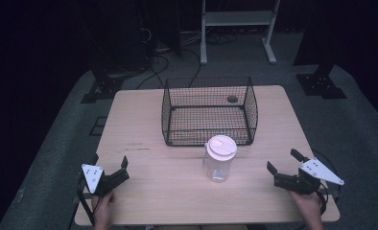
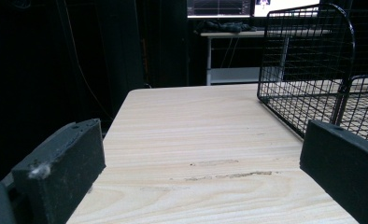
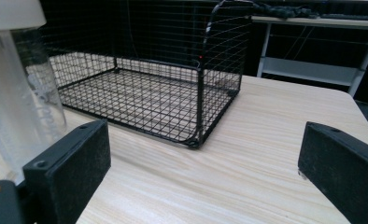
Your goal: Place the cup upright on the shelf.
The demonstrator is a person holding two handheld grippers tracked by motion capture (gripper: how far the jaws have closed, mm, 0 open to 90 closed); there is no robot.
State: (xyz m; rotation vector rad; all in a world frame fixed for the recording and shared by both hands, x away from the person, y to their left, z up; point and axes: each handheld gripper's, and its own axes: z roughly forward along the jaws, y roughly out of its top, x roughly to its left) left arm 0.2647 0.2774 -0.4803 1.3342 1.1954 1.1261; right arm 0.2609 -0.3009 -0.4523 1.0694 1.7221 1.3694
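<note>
A clear jar with a white lid (image 1: 219, 158) stands centre frame on the table (image 1: 148, 191), just before a wire basket (image 1: 208, 111). The left gripper (image 1: 111, 165) and right gripper (image 1: 281, 163) rest lower left and lower right, jaws open and empty. Best to approach the jar level and square.

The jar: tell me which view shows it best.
The high view: the jar shows whole there, clear body and white lid, standing on the table in front of the wire basket. The right gripper view catches its side and lid edge, cut off at the left. The left gripper view faces the basket's corner and bare tabletop.
</note>
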